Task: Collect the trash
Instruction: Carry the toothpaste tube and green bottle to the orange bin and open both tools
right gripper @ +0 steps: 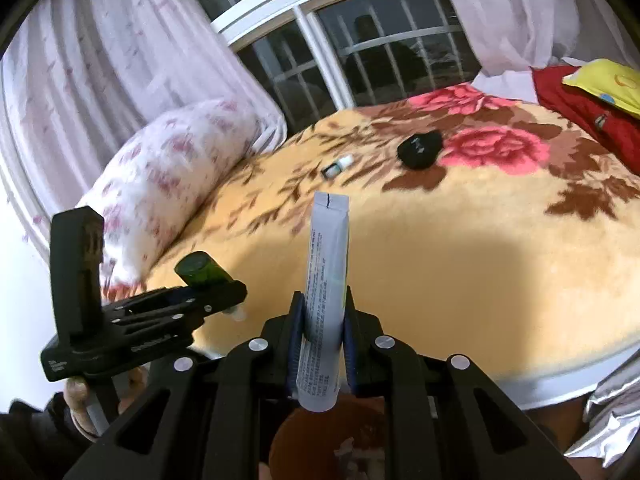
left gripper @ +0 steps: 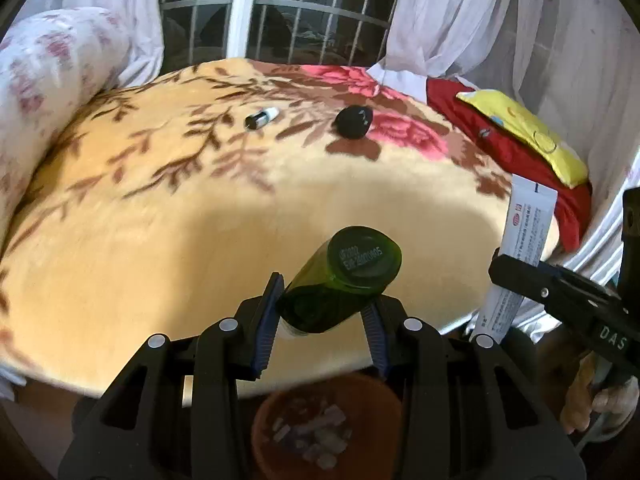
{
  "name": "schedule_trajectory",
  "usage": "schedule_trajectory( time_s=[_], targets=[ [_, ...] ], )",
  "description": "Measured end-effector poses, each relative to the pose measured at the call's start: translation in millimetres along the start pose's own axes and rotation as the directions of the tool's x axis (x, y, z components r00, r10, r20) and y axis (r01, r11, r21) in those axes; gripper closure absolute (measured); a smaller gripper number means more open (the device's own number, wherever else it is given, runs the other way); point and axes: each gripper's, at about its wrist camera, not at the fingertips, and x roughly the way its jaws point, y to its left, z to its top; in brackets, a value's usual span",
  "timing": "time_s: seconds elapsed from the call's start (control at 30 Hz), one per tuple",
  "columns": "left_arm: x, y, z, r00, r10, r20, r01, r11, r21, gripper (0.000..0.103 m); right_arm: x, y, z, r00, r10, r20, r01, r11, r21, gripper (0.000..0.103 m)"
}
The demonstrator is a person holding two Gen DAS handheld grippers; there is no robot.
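Note:
My left gripper (left gripper: 320, 312) is shut on a green bottle (left gripper: 344, 280), held base outward above the bed's near edge; it also shows in the right wrist view (right gripper: 204, 270). My right gripper (right gripper: 322, 344) is shut on a white printed tube (right gripper: 326, 280), upright between the pads; the tube also shows in the left wrist view (left gripper: 524, 240). A small black-and-white vial (left gripper: 261, 117) and a black crumpled object (left gripper: 354, 121) lie far out on the floral blanket (left gripper: 160, 220). A brown bin (left gripper: 328, 428) holding scraps sits below both grippers, at the bed's edge.
A floral pillow (left gripper: 48, 92) lies at the left of the bed. A red cushion (left gripper: 516, 152) with a yellow one (left gripper: 532, 132) on it lies at the right. Curtains and a barred window (left gripper: 280, 12) stand behind the bed.

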Motion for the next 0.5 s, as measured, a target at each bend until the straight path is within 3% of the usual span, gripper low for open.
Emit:
schedule_trajectory(
  time_s=[0.23, 0.5],
  targets=[
    [-12, 3, -56, 0.998, 0.041, -0.045, -0.041, 0.999, -0.01, 0.065, -6, 18, -47, 0.997, -0.012, -0.078, 0.01, 1.0, -0.024, 0.085],
    [5, 6, -98, 0.987, 0.05, -0.15, -0.058, 0.997, -0.05, 0.065, 9, 29, -101, 0.979, -0.064, -0.195, 0.053, 0.997, -0.059, 0.085]
  ],
)
